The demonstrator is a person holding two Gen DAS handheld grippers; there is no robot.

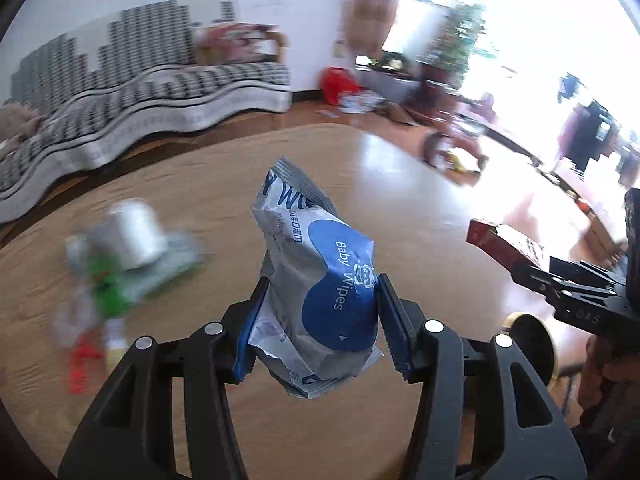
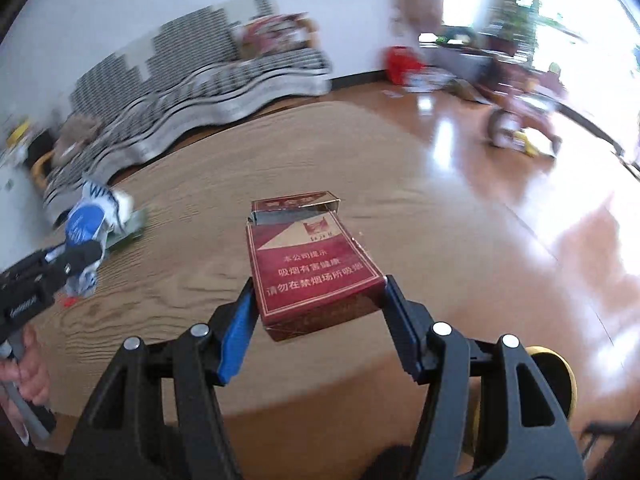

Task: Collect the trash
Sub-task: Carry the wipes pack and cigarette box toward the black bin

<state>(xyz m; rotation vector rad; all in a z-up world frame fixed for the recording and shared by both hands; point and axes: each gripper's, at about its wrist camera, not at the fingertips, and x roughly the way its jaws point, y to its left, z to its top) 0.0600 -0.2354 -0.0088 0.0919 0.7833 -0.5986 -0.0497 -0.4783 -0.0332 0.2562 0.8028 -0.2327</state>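
left wrist view: our left gripper (image 1: pixel 318 316) has the baby wipes pack (image 1: pixel 320 280) pinched above the table (image 1: pixel 200 168). right gripper (image 2: pixel 318 312) clamps the cigarette box (image 2: pixel 312 268). the crinkly pack could slip if we swing fast.

A living room with a round wooden table, in strong daylight.

We see a white wall (image 1: pixel 312 8) behind a sofa (image 1: pixel 132 92) with a black-and-white patterned cover, and a glossy brown wooden floor (image 1: pixel 384 152) that reflects the light. The round table (image 2: pixel 168 280) has a pale wood grain. At the right, a big window (image 1: pixel 552 20) is very bright, with a green plant (image 1: pixel 460 36) before it. A red bag (image 2: pixel 400 62) stands near the wall.
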